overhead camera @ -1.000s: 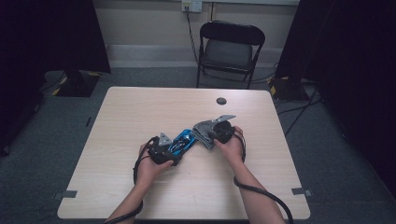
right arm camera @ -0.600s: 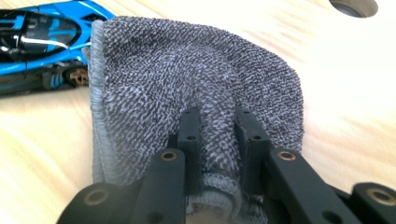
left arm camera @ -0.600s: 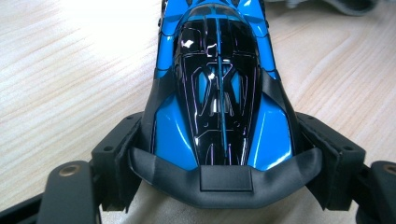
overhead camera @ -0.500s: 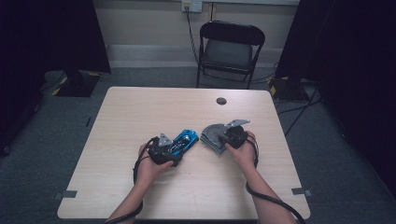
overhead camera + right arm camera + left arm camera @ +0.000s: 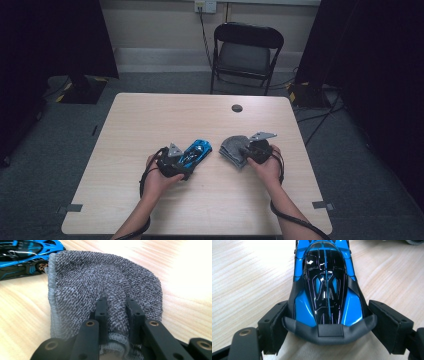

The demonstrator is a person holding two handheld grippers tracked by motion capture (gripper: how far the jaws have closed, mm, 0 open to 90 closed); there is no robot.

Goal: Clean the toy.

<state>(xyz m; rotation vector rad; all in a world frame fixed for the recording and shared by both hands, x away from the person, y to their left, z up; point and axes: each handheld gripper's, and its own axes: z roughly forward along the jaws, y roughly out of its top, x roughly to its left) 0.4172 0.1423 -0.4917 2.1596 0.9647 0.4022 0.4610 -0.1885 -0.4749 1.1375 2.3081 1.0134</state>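
While the right hand-held gripper (image 5: 117,308) pinches the grey cloth (image 5: 100,282), the left's (image 5: 327,325) jaws flank the blue car (image 5: 325,287), opening.

1. The high view looks forward and down from above the person's edge of the table (image 5: 150,210), far enough back to take in the whole top and the folding chair (image 5: 245,55) beyond its far edge
2. The left gripper view sits low and very close behind the blue toy car (image 5: 325,285), looking along its length across the tabletop
3. The right gripper view looks down at close range on the grey cloth (image 5: 100,287), with the car at its upper left
4. All three views share the car; the high view and the right gripper view share the cloth beside it
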